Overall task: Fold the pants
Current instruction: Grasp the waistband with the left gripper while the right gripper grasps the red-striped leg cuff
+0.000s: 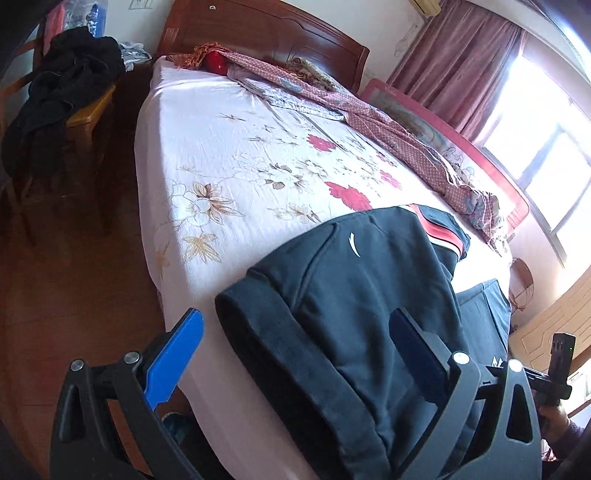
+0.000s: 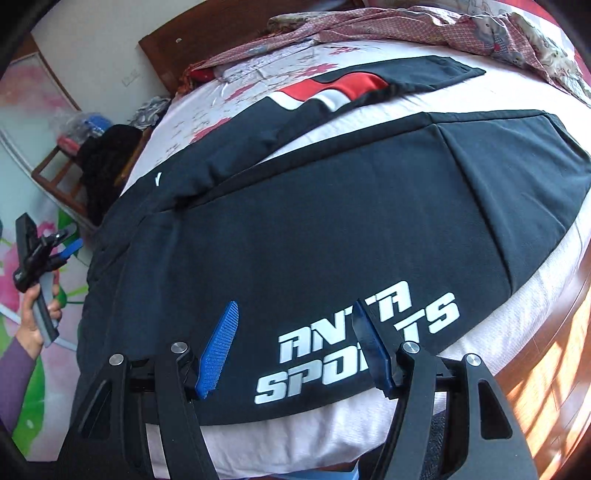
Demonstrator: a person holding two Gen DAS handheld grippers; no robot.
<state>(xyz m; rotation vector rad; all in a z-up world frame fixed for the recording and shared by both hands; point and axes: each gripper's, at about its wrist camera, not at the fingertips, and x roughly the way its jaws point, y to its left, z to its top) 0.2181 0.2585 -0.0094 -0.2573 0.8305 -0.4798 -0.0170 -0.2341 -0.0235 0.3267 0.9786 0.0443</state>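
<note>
Dark navy pants (image 1: 354, 295) with a small white logo and a red and white stripe lie spread on the bed, waistband toward the near edge. In the right wrist view the near leg (image 2: 332, 229) shows white "ANTA SPORTS" lettering and the far leg (image 2: 369, 85) lies apart from it. My left gripper (image 1: 295, 332) is open, its blue fingers either side of the waistband corner. My right gripper (image 2: 295, 332) is open just above the lettered leg, holding nothing. The left gripper also shows in the right wrist view (image 2: 70, 243), held in a hand beside the bed.
The bed (image 1: 229, 155) has a white floral sheet and a wooden headboard (image 1: 266, 33). A crumpled pink quilt (image 1: 399, 136) lies along the far side. A wooden chair with dark clothes (image 1: 59, 96) stands beside the bed. A curtained window (image 1: 535, 147) is at the right.
</note>
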